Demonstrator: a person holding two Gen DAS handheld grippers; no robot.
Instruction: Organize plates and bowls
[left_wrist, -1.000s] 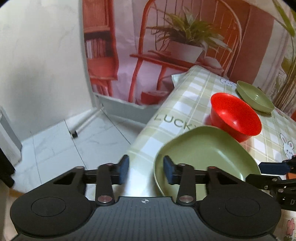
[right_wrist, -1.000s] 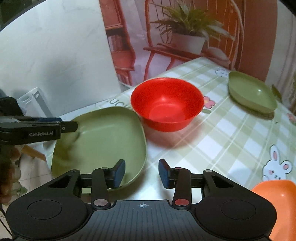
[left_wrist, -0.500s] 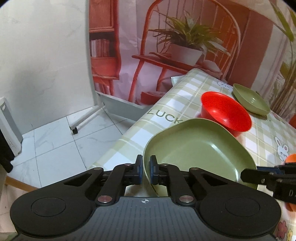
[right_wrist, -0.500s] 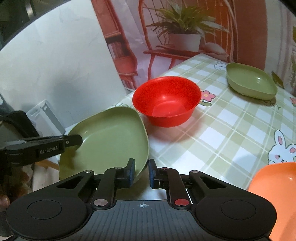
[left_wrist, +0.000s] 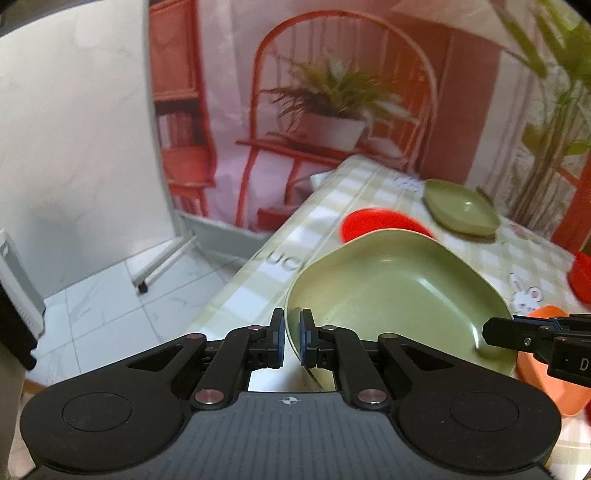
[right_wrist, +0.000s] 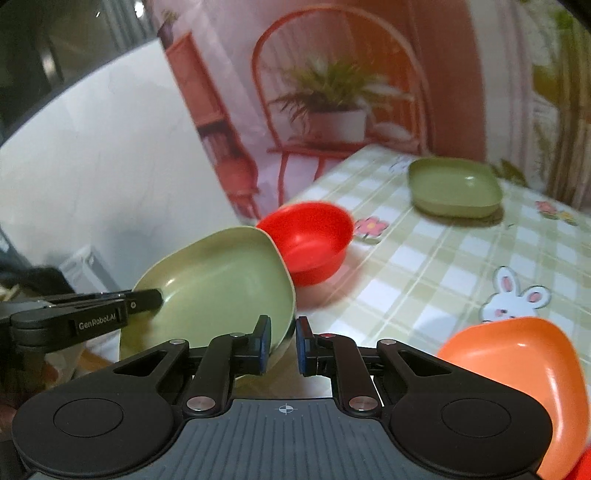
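Observation:
A large green plate (left_wrist: 399, 291) is held off the checked table, tilted. My left gripper (left_wrist: 292, 338) is shut on its near left rim. My right gripper (right_wrist: 282, 341) is shut on the plate's (right_wrist: 218, 288) opposite rim. A red bowl (right_wrist: 310, 238) sits on the table just behind the plate, partly hidden by it in the left wrist view (left_wrist: 373, 221). A second green plate (right_wrist: 454, 190) lies at the far side of the table, and also shows in the left wrist view (left_wrist: 460, 208).
An orange plate (right_wrist: 517, 354) lies at the near right of the checked tablecloth (right_wrist: 443, 266). Part of another red dish (left_wrist: 581, 273) shows at the right edge. The table's left edge drops to a tiled floor (left_wrist: 122, 306). A white panel and printed backdrop stand behind.
Both grippers closed from open onto the large green plate's rims, and the plate has risen off the table and tilted toward the far side.

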